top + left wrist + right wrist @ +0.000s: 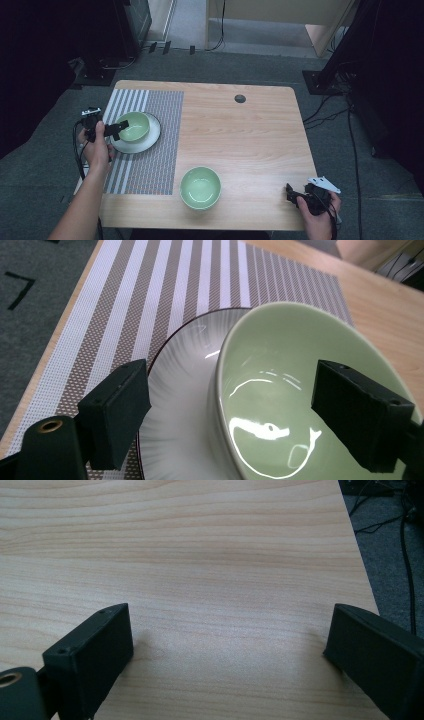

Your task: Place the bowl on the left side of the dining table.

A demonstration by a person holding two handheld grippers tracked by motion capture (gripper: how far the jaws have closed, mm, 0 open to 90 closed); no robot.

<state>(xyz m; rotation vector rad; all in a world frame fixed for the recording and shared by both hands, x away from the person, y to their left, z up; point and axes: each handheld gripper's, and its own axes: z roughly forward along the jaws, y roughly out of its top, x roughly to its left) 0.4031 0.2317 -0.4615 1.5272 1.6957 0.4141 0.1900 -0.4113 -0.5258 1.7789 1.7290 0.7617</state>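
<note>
Two green bowls, one at my left gripper [230,410].

My left gripper stands released, jaws astride the near rim of the green bowl [300,390] on the white plate [185,390], atop the striped placemat [150,295]. My right gripper [227,655] rests released over bare desk [200,545]; the second bowl [200,187] sits well to its left.

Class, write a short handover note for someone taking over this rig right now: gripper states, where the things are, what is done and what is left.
Left hand-held gripper: open, jaws straddling the near rim of the green bowl, one inside, one outside over the white plate.
Right hand-held gripper: open, low over bare table at the near right corner.
Bowl sits on the plate, on the striped placemat. Second green bowl stands near the front edge.
Done: gripper placed at the rim. Left: probably close and lift.
</note>
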